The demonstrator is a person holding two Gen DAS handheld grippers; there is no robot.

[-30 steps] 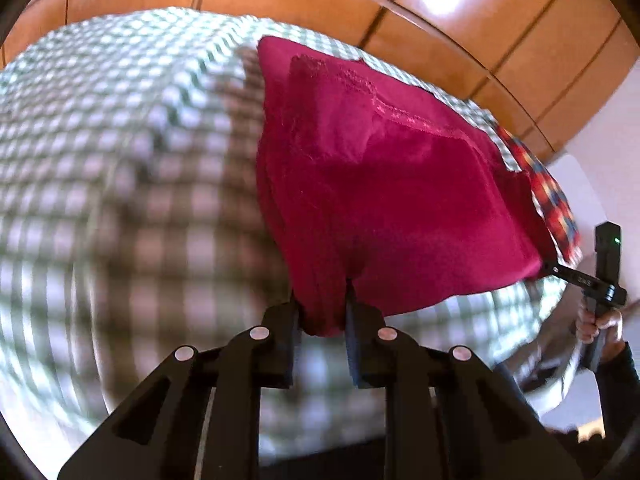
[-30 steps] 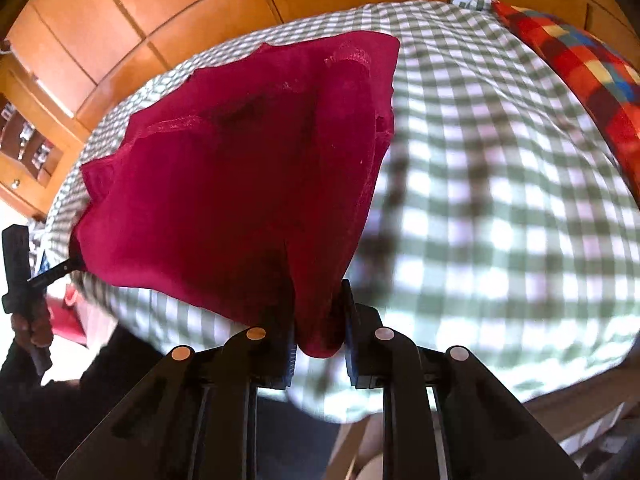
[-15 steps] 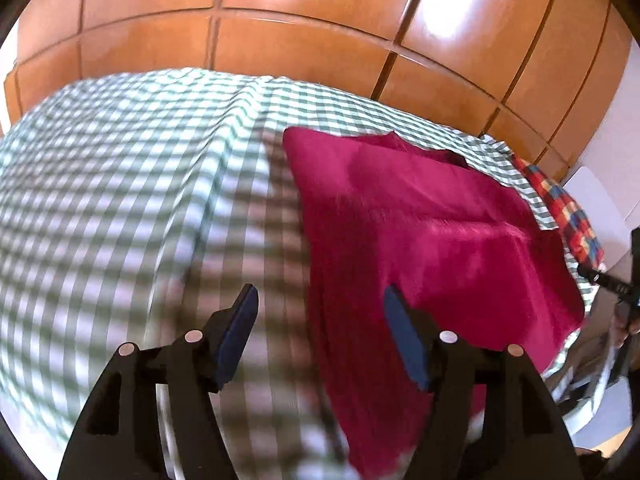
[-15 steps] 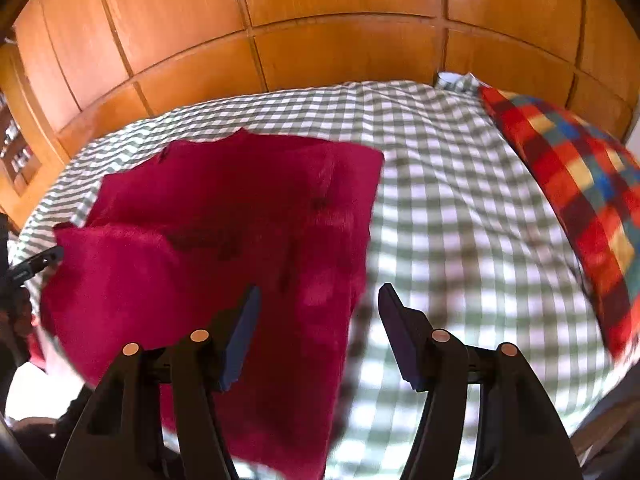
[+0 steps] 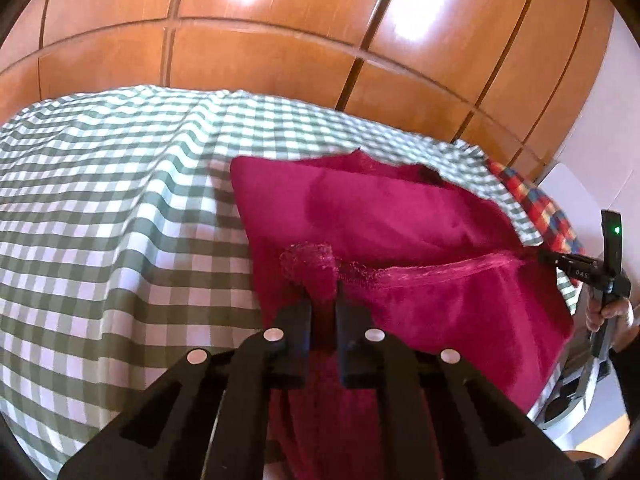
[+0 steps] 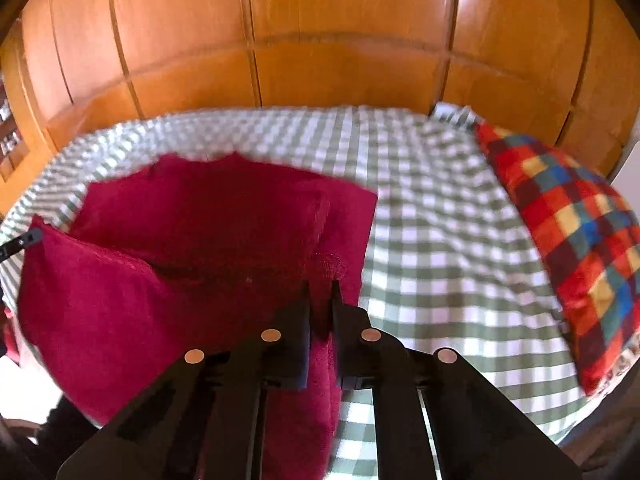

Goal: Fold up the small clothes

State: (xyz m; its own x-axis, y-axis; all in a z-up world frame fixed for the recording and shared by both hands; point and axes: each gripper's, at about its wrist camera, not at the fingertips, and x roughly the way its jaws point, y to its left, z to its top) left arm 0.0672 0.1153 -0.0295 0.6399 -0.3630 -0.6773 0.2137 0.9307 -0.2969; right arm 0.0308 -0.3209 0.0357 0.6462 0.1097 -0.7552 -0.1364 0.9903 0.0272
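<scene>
A dark red fleece garment (image 5: 400,240) lies on the green-and-white checked bedcover (image 5: 100,220), its near part hanging over the front edge. My left gripper (image 5: 324,296) is shut on the garment's near left hem corner and lifts it. My right gripper (image 6: 320,292) is shut on the near right hem corner of the garment (image 6: 200,248). The hem stretches taut between the two grippers. The right gripper also shows at the right edge of the left wrist view (image 5: 560,262). The left gripper's tip shows at the left edge of the right wrist view (image 6: 24,238).
A multicoloured checked pillow (image 6: 568,240) lies on the right side of the bed. Glossy wooden wardrobe panels (image 5: 280,40) stand behind the bed. The checked cover (image 6: 440,280) spreads to the right of the garment.
One second ago both grippers held the garment; half a second ago both were open with the garment lying flat. Now both are shut on the near hem corners and lift them.
</scene>
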